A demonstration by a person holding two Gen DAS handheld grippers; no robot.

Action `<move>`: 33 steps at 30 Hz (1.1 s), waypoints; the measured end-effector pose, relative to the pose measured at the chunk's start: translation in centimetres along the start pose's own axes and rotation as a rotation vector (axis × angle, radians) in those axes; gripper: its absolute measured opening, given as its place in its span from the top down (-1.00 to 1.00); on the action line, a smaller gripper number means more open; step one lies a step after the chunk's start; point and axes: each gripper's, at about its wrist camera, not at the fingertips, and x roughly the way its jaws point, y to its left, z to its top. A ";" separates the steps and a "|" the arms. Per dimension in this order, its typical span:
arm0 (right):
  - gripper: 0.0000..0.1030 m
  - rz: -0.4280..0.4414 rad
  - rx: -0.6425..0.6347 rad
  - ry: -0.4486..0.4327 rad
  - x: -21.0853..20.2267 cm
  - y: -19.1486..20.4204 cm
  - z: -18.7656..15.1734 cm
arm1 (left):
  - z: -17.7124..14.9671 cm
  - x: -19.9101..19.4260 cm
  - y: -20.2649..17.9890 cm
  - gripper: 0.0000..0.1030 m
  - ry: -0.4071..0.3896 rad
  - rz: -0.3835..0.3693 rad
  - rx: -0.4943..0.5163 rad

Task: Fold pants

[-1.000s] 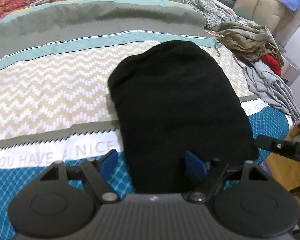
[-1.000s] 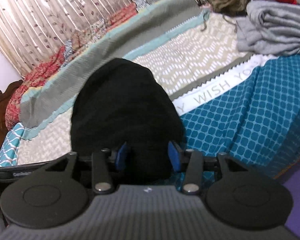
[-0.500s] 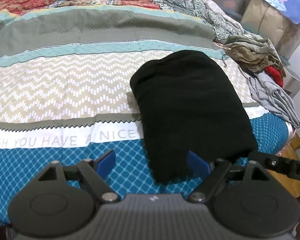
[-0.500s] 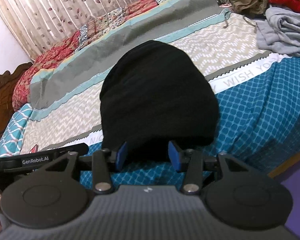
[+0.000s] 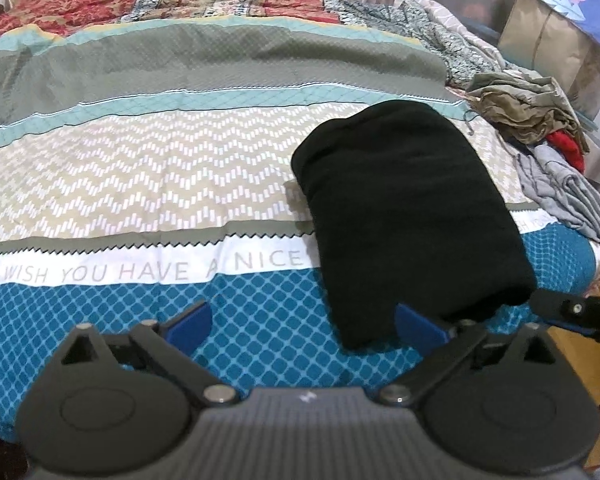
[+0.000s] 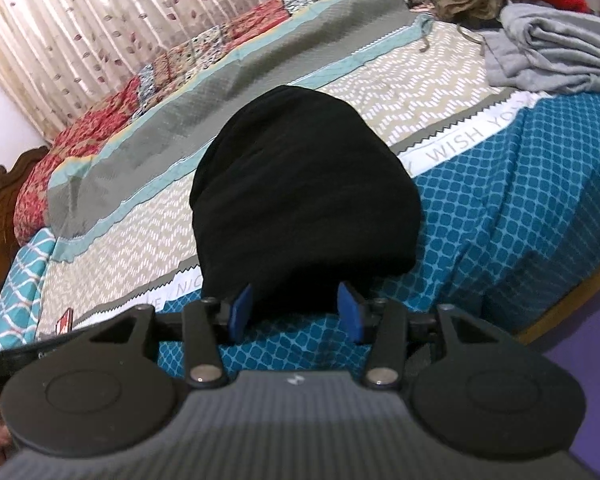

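Both claws hover off the folded black pants (image 5: 412,216) on the bed (image 5: 140,184): left claw (image 5: 306,324) just spread wide, right claw (image 6: 296,312) half-spread, pinching nothing

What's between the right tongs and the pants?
Nothing visible. The right tongs sit open just short of the near edge of the folded black pants, with only bare bedspread between. The grey clothes lie well off to the side.
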 end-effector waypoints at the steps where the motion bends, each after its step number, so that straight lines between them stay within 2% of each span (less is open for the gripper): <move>1: 0.00 -0.001 0.002 0.001 0.0 0.0 0.0 | 0.0 0.0 0.0 -0.99 -0.001 0.005 0.002; 10: -0.02 0.002 0.000 0.017 0.4 0.4 -0.3 | -0.1 -0.4 0.8 -1.00 -0.022 0.037 -0.011; 19: -0.03 0.003 0.017 0.025 0.5 0.2 -0.6 | 0.0 -0.2 0.9 -1.00 -0.020 0.118 0.005; 25: -0.04 0.007 0.023 0.025 0.6 0.2 -0.6 | -0.1 -0.1 0.3 -1.00 -0.033 0.219 0.076; 33: -0.04 0.013 0.035 0.029 0.6 0.0 -0.6 | 0.0 -0.7 0.1 -1.00 -0.071 0.238 0.105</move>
